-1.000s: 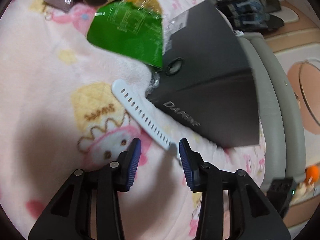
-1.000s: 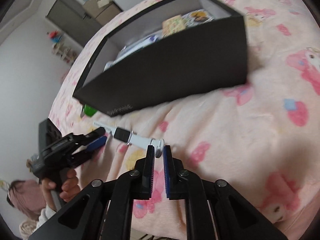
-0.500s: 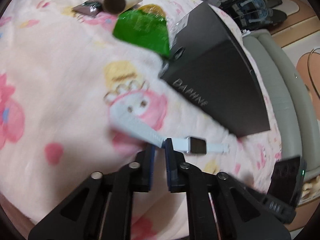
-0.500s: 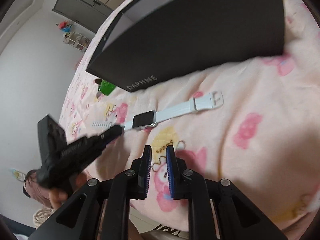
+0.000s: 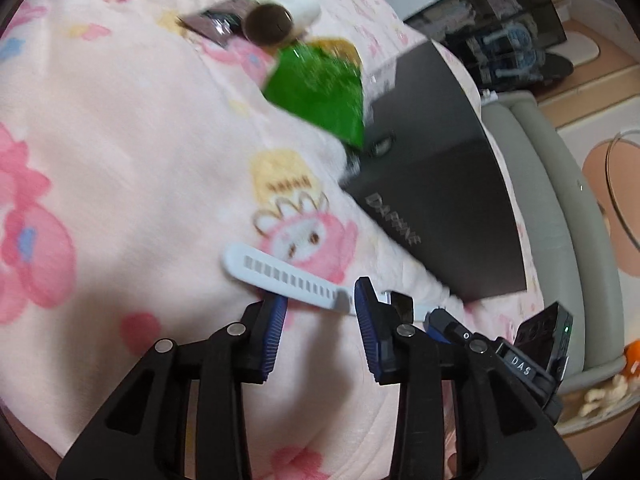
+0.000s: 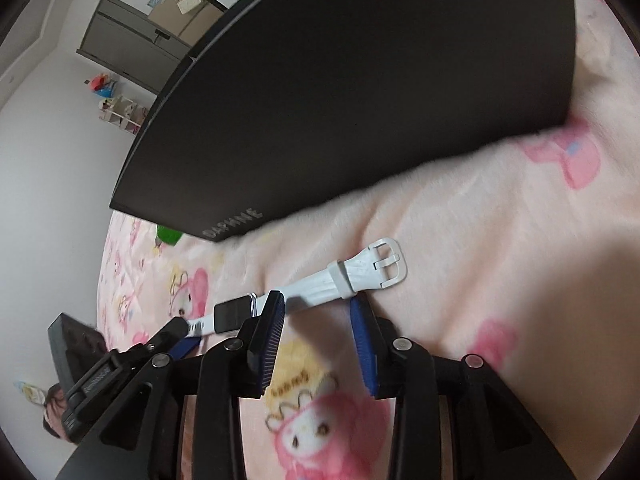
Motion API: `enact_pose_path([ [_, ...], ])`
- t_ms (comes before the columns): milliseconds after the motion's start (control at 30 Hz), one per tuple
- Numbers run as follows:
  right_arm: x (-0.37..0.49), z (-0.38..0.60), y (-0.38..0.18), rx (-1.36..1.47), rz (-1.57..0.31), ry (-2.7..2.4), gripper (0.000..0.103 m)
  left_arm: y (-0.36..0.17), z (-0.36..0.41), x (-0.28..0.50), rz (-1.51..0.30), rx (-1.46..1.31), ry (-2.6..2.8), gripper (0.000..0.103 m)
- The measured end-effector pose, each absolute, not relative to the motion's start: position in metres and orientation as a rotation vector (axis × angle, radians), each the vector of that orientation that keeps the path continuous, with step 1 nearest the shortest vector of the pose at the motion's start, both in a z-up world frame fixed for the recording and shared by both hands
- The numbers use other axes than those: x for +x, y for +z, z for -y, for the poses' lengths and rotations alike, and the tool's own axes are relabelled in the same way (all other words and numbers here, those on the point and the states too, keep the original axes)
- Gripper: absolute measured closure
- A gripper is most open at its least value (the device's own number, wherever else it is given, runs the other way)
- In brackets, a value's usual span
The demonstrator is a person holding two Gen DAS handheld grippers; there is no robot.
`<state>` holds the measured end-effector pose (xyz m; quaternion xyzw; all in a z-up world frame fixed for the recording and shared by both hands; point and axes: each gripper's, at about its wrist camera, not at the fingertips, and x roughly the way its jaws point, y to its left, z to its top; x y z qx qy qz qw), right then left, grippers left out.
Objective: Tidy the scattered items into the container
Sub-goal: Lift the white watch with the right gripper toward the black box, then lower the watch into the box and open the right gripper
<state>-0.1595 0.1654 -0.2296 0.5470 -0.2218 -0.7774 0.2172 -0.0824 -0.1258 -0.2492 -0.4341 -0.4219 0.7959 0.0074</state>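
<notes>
A white smartwatch (image 5: 288,276) with a black face lies stretched out on the pink blanket, just in front of the black box (image 5: 436,184) marked DAPHNE. My left gripper (image 5: 320,300) is open, its fingers either side of the perforated strap. My right gripper (image 6: 316,304) is open, its fingers either side of the buckle strap (image 6: 360,268), next to the watch face (image 6: 232,312). The box wall (image 6: 360,100) fills the right wrist view; its inside is hidden. Each gripper shows in the other's view.
A green packet (image 5: 320,92), a cardboard tube (image 5: 276,20) and a dark wrapper (image 5: 212,24) lie on the blanket beyond the watch. A grey sofa edge (image 5: 552,208) and the floor lie to the right of the bed.
Both grippers have opened from shut. Both have closed in on the watch, so each strap now lies between a pair of fingers.
</notes>
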Motion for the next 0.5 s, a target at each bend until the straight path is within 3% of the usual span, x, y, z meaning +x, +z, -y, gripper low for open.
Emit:
enact_pose_path([
  [67, -0.162, -0.164, -0.230, 1.488, 0.631, -2.167, 0.073, -0.251, 0.128, -0.083, 1.322, -1.363, 2.488, 0.072],
  [167, -0.167, -0.164, -0.232, 1.441, 0.686, -2.177, 0.073, -0.256, 0.133, -0.086, 1.238, -1.419, 2.538, 0.089],
  [233, -0.169, -0.165, -0.232, 1.417, 0.684, -2.176, 0.078, -0.251, 0.139, -0.081, 1.219, -1.426, 2.547, 0.095],
  [267, -0.170, -0.163, -0.232, 1.412, 0.661, -2.178, 0.087, -0.246, 0.139, -0.079, 1.202, -1.414, 2.559, 0.096],
  [367, -0.167, -0.167, -0.223, 1.380, 0.661, -2.175, 0.096, -0.227, 0.137, -0.075, 1.151, -1.374, 2.581, 0.099],
  [500, -0.151, -0.168, -0.183, 1.294, 0.592, -2.198, 0.097, -0.188, 0.125, -0.064, 1.097, -1.196, 2.530, 0.099],
])
